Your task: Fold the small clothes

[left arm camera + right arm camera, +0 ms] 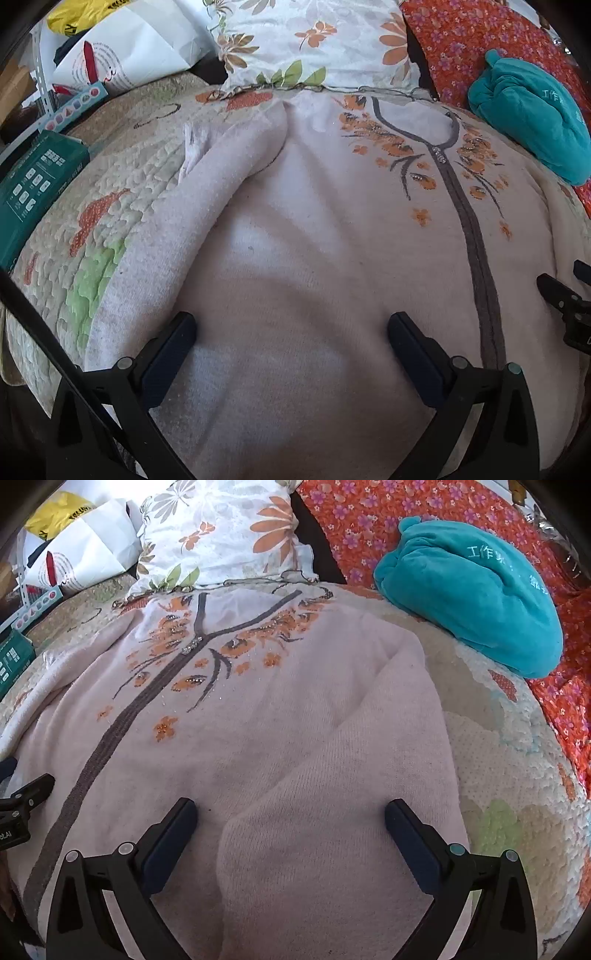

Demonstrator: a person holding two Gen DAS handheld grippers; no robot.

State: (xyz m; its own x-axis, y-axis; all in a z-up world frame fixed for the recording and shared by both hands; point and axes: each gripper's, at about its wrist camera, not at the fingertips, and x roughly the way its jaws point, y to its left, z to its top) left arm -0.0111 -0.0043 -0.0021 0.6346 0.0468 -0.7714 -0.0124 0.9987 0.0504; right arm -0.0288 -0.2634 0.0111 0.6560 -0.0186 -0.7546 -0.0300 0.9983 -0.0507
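Observation:
A pale pink knit cardigan (314, 229) (258, 720) with a grey front band and orange flower embroidery lies spread front-up on a quilted bedspread. Its left sleeve (207, 184) lies folded in along the body, and its right sleeve (351, 775) lies folded over the front. My left gripper (291, 328) hovers open over the lower left part of the cardigan, nothing between its fingers. My right gripper (290, 812) hovers open over the folded right sleeve, also empty. Each gripper's tip shows at the edge of the other's view.
A floral pillow (314, 40) (221, 535) lies at the head of the cardigan. A teal rolled cloth (532, 114) (476, 598) rests on an orange flowered blanket (388, 520) at the right. A green box (33, 188) and white bags (140, 48) sit at the left.

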